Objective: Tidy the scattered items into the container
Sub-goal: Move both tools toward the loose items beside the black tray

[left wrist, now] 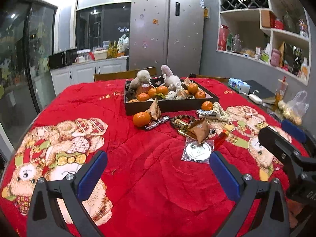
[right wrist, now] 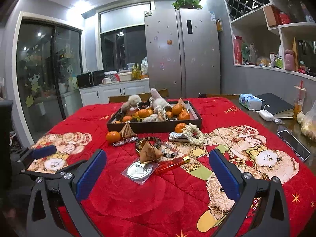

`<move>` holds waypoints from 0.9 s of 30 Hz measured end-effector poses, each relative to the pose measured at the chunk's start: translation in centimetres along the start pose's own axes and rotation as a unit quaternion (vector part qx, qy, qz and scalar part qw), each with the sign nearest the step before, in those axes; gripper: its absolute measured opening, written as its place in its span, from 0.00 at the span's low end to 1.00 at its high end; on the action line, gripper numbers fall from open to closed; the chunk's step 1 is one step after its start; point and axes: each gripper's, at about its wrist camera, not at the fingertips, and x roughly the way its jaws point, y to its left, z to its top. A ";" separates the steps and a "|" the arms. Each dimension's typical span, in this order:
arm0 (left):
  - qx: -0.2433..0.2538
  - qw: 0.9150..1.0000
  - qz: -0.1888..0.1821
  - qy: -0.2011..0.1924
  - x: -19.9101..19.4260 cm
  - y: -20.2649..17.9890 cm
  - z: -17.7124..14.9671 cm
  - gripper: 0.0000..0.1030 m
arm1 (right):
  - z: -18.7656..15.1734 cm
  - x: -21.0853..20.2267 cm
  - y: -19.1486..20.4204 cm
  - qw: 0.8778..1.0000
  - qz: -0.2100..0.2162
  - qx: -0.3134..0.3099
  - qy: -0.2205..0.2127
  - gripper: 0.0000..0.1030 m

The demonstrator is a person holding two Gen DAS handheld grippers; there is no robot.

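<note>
- The desk (left wrist: 154,177) wears a red quilted blanket printed with teddy bears; its near edge is cut off by both frames, and only the right wrist view shows its bare dark surface at 3 o'clock, where a phone (right wrist: 294,145) lies.
- The container (left wrist: 169,104), a dark shallow tray, sits at 12 o'clock across the desk, already heaped with tangerines and plush toys; its contents overlap so much that single pieces are hard to tell apart.
- The left tongs (left wrist: 158,169) gape wide and grip nothing, with plain red blanket between the blue pads.
- The right tongs (right wrist: 158,169) are spread just as wide and are empty too; in the left wrist view they show only in part at 3 o'clock, cut by the frame.
- Scattered items lie just in front of the container: a tangerine (left wrist: 141,119) at 11 o'clock beside a folded paper packet (left wrist: 155,109) and a wrapped candy (left wrist: 158,122).
- A bead bracelet (left wrist: 182,118) is partly hidden under a brown paper packet (left wrist: 200,131).
- A knitted cord bundle (right wrist: 194,133) touches a second tangerine (right wrist: 180,127) near the container's front wall.
- A red lighter-like tube (right wrist: 171,165) is plain in the right wrist view and foreshortened in the left.
- A round disc in a clear sleeve (right wrist: 139,170) lies nearest; open blanket surrounds both tongs.
</note>
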 end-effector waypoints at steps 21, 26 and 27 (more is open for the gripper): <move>-0.006 0.999 -0.010 0.034 -1.3 1.4 1.8 1.00 | 1.4 -3.6 -0.2 0.997 -0.068 0.002 0.020 1.00; -0.024 0.999 -0.008 0.047 0.7 2.4 3.1 1.00 | 2.4 -1.4 -0.7 0.999 -0.040 0.002 0.032 1.00; -0.025 0.998 -0.003 0.050 1.2 2.6 3.3 1.00 | 2.6 -1.0 -0.7 0.999 -0.035 -0.001 0.033 1.00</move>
